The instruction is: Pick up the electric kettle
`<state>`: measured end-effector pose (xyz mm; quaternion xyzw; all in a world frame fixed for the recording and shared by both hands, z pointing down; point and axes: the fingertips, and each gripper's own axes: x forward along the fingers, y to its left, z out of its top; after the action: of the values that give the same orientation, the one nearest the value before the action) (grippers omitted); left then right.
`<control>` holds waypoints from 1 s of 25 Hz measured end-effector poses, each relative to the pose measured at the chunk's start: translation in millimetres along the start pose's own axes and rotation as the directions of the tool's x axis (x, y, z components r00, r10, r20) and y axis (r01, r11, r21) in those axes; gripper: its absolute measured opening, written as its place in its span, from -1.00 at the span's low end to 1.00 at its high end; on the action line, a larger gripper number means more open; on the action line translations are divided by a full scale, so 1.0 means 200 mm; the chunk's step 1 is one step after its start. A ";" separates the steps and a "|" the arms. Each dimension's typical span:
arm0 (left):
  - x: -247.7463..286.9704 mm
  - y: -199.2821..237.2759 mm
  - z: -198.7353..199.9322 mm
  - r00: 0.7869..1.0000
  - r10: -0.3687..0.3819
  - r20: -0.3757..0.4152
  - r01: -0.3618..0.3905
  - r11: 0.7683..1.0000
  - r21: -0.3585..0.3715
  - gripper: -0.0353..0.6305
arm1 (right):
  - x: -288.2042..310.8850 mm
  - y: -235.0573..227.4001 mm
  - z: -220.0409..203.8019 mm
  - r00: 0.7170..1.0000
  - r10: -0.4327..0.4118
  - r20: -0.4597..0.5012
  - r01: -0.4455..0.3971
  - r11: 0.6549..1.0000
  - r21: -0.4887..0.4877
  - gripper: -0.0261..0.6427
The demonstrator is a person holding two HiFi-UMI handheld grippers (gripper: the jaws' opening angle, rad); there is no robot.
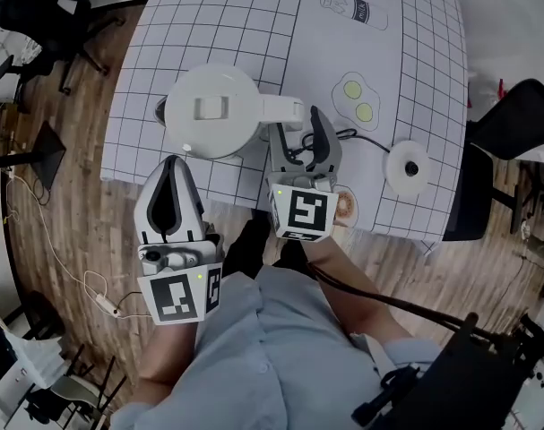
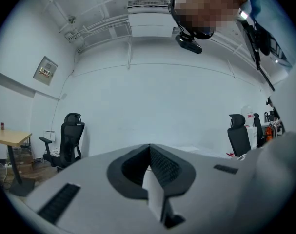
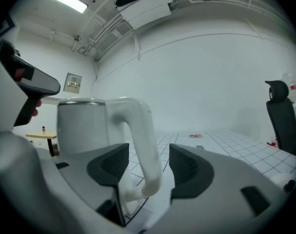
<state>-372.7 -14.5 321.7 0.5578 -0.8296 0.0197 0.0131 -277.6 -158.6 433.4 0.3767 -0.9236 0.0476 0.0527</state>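
Now, right fingers astride the kettle handle, no grip yet.
The electric kettle (image 1: 213, 110) stands near the front edge of the desk (image 1: 254, 25). The right gripper (image 1: 300, 146) has its fingers wide apart either side of the handle (image 3: 140, 140), not pressing. The left gripper (image 1: 171, 168) is closed and empty. Closing low on that curved handle could let the kettle tip or slip when lifted.
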 end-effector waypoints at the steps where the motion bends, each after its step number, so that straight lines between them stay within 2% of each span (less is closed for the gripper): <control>1: 0.00 -0.01 0.00 1.000 -0.007 0.005 0.007 1.000 0.000 -0.89 | -0.03 0.01 0.01 1.000 0.020 -0.002 -0.020 1.000 0.005 -0.17; 6: 0.02 -0.12 0.05 0.998 -0.045 0.038 0.045 0.999 0.007 -0.89 | -0.21 0.04 0.07 0.995 0.104 -0.001 -0.103 0.993 0.056 -0.18; 9: 0.05 -0.23 0.08 0.992 -0.095 0.079 0.095 0.995 0.000 -0.89 | -0.30 -0.03 0.14 0.993 0.116 0.020 -0.117 0.990 0.084 -0.24; 10: 0.07 -0.27 0.10 0.989 -0.114 0.094 0.115 0.993 -0.003 -0.89 | -0.32 -0.06 0.17 0.993 0.115 0.028 -0.117 0.989 0.091 -0.32; 12: 0.08 -0.36 0.13 0.983 -0.144 0.112 0.146 0.989 -0.008 -0.89 | -0.39 -0.11 0.24 0.993 0.113 0.039 -0.116 0.989 0.092 -0.70; 15: 0.10 -0.51 0.17 0.974 -0.187 0.125 0.189 0.982 -0.005 -0.89 | -0.49 -0.21 0.33 0.994 0.086 0.061 -0.089 0.995 0.035 -0.86; 21: 0.11 -0.80 0.30 0.942 -0.277 0.188 0.277 0.961 0.029 -0.89 | -0.70 -0.37 0.56 0.983 0.069 0.172 -0.062 0.997 -0.046 -0.91; 25: 0.06 -0.94 0.38 0.917 -0.328 0.225 0.325 0.944 0.054 -0.89 | -0.80 -0.43 0.73 0.954 0.039 0.297 -0.026 0.999 -0.045 -0.92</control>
<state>-203.3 -100.6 249.2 0.6869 -0.7206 -0.0412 -0.0846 -112.4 -128.5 272.4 0.3633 -0.9278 -0.0278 -0.0803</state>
